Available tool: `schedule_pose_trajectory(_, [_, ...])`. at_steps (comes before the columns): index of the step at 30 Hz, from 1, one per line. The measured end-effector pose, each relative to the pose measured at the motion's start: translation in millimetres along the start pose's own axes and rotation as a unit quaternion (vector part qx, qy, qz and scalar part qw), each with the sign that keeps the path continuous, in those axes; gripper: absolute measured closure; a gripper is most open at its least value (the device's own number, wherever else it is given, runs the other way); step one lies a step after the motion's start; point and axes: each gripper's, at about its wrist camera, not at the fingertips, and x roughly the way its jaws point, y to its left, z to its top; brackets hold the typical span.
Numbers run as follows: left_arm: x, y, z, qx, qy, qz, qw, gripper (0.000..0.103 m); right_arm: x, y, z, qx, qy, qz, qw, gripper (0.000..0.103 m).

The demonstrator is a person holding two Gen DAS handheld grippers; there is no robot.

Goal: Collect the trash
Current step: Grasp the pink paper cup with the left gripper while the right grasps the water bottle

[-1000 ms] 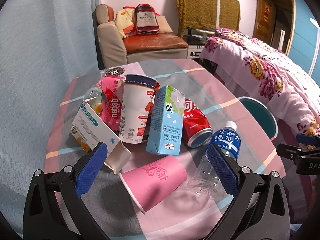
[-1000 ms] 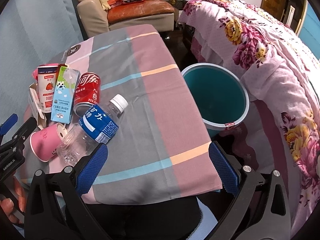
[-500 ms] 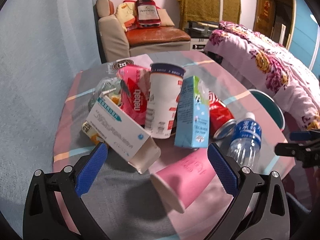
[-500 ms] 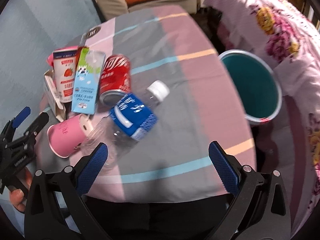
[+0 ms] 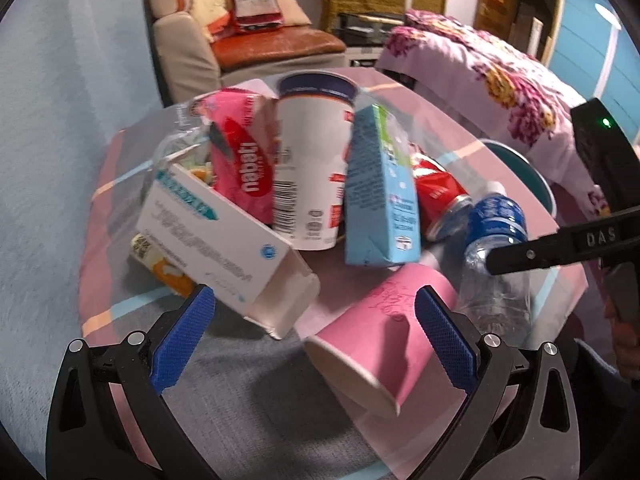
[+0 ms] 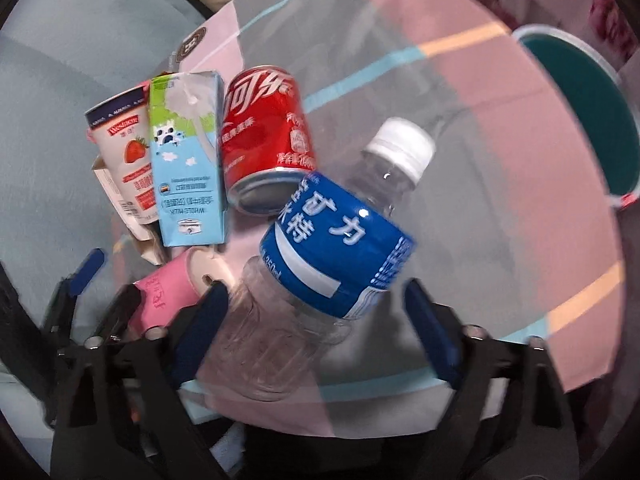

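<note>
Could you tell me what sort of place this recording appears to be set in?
Most likely a bedroom or bed-sitting room in a home: a bed with a floral cover, a cushioned armchair, and a small cloth-covered table strewn with drink containers.

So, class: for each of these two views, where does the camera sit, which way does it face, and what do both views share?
Left wrist: sits on the left gripper, faces down at the trash pile; its open fingers show, with the pink cup between them.
Right wrist: sits on the right gripper, faces down over the bottle; its jaws, just closing, straddle it.
Shared: cup, bottle, milk carton, red can, teal bin.
</note>
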Motion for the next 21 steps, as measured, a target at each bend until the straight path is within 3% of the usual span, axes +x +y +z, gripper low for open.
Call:
schedule_pose_trajectory(8, [21,-33,-7,0.094,0.048,-0.027,0.9941,0.004,-21,-13,1,-0.029,-0.019,-0.056,0.998,0.038])
schedule_pose_trajectory(10, [29,-42,-12,0.112,0.064,-0.032,0.9911,0.016,-25,-20,3,-0.031,-0.022,-0.067,0.997,0.038])
schedule_pose_trajectory(13, [31,-47,-17,0.115,0.072,-0.029,0.9904,0.02,-29,-30,5,-0.031,-0.026,-0.077,0.996,0.038])
schedule_pose_trajectory(17, [30,-50,-15,0.095,0.081,-0.059,0.9904,0.021,-34,-41,5,-0.029,-0.027,-0.072,0.997,0.037])
schedule_pose_trajectory(21, [32,-60,-20,0.102,0.08,-0.038,0.9909,0.018,-33,-47,4,-0.028,-0.024,-0.069,0.997,0.036])
